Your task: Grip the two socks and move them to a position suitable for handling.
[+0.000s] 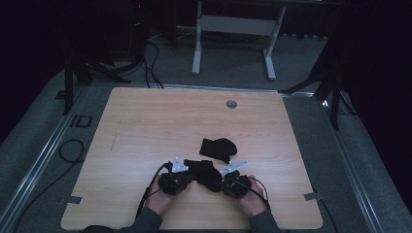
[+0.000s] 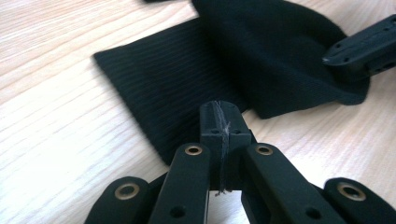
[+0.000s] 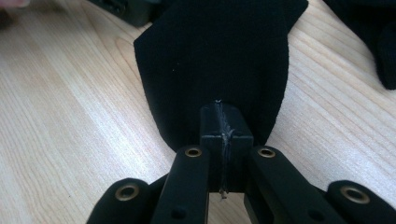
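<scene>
Two black socks lie on the wooden table (image 1: 145,126). The nearer sock (image 1: 206,174) stretches between both grippers close to the front edge. My left gripper (image 1: 190,177) is shut on its ribbed cuff (image 2: 159,79), with the closed jaw tips (image 2: 219,116) sitting over the fabric's edge. My right gripper (image 1: 222,183) is shut on the rounded toe end (image 3: 215,60), its jaw tips (image 3: 224,121) pressed together there. The second sock (image 1: 218,149) rests crumpled just beyond, untouched, and appears at the corner of the right gripper view (image 3: 373,37). The right gripper's jaw (image 2: 359,46) appears across the sock in the left gripper view.
A round cable hole (image 1: 231,104) sits near the table's far edge. Beyond the table stand a white desk frame (image 1: 197,43) and dark tripod legs (image 1: 335,92), with cables (image 1: 70,150) on the carpet at the left. Bare wood spreads around both socks.
</scene>
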Demonstrator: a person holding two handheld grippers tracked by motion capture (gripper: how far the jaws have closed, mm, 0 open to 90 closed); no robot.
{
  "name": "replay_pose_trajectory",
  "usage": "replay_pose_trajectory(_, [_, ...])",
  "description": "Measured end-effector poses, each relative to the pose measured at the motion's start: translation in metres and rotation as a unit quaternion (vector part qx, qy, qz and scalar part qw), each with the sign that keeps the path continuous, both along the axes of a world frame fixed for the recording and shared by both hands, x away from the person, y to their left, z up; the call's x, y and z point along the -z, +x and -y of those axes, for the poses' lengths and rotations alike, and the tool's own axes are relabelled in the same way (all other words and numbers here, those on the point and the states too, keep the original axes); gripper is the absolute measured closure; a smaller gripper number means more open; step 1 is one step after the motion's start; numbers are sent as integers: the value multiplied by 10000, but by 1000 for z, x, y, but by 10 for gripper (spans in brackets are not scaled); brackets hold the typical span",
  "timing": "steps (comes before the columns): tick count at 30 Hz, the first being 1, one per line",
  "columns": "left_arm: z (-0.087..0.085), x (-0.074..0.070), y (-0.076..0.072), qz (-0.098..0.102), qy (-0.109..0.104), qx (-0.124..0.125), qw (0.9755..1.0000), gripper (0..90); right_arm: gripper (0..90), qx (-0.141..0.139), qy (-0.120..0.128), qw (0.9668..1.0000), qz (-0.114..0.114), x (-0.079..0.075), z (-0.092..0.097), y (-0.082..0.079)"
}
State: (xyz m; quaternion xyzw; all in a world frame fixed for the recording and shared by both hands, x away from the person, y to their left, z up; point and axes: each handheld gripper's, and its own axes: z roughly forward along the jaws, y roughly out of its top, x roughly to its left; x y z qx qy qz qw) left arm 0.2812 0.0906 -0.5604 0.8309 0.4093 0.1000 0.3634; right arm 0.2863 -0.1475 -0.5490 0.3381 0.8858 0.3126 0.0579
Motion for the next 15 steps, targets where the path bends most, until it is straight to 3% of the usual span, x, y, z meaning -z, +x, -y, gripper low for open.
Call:
replay_pose_trajectory(5, [-6,-1,1,50,18,-130,9999,900,890,-22,-11,10000,3,0,0,0])
replay_pose_trajectory(9, [-1,-7,-1,346,-199,-21,9992,900,890,-33,-18,10000,-7,0,0,0])
replay_pose_trajectory(12, [1,-8,1,425,-181,-19,9989,900,890,-44,-28,10000,24,0,0,0])
replay_pose_trajectory(15, [3,0,6,330,51,-112,9994,900,891,-56,-51,10000,37,0,0,0])
